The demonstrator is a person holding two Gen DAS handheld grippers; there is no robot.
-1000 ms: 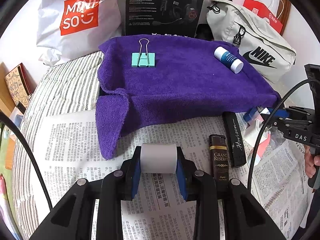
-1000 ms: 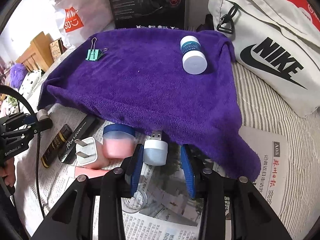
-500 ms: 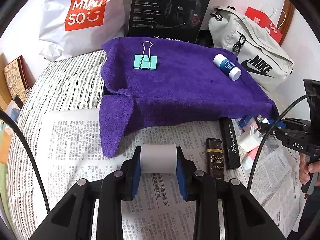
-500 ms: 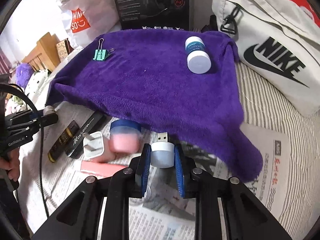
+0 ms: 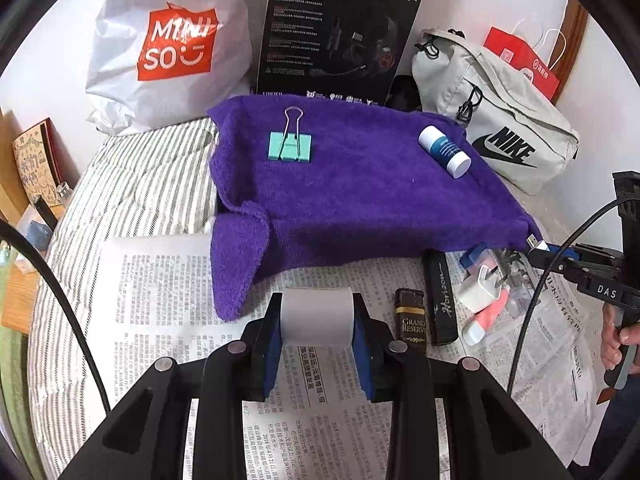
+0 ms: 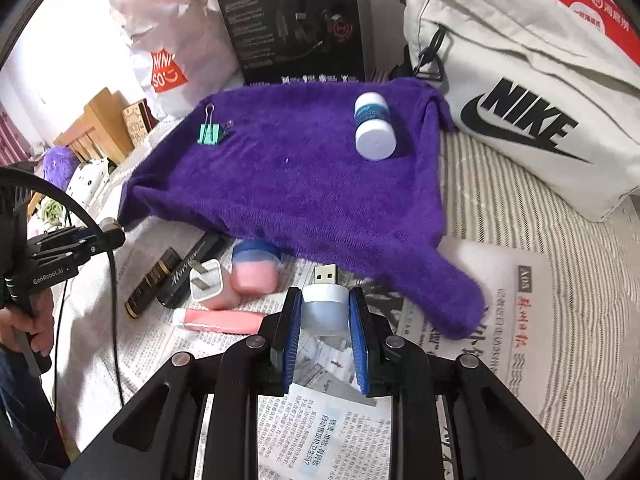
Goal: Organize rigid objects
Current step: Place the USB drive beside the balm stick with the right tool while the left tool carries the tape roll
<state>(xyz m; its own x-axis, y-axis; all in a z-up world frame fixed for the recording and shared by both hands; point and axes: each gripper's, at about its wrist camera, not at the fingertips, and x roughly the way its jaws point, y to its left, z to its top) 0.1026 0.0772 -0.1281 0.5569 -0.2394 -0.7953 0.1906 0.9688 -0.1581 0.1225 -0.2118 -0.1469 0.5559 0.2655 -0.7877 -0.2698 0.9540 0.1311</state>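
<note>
binder clip (image 5: 291, 146) and bottle (image 5: 445, 151) on towel (image 5: 360, 208), newspaper (image 5: 160, 280) in front

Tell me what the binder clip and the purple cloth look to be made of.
Binder clip: likely painted metal; smooth mint-green body and thin, shiny wire handles.
Purple cloth: soft terry or microfibre towelling, judging by its fuzzy, matte pile and limp, drooping corner.

Left tool (image 5: 317, 322) clamped on a white paper roll (image 5: 317, 318) (above newspaper (image 5: 160, 280)), purple towel (image 5: 360, 200) beyond.
</note>
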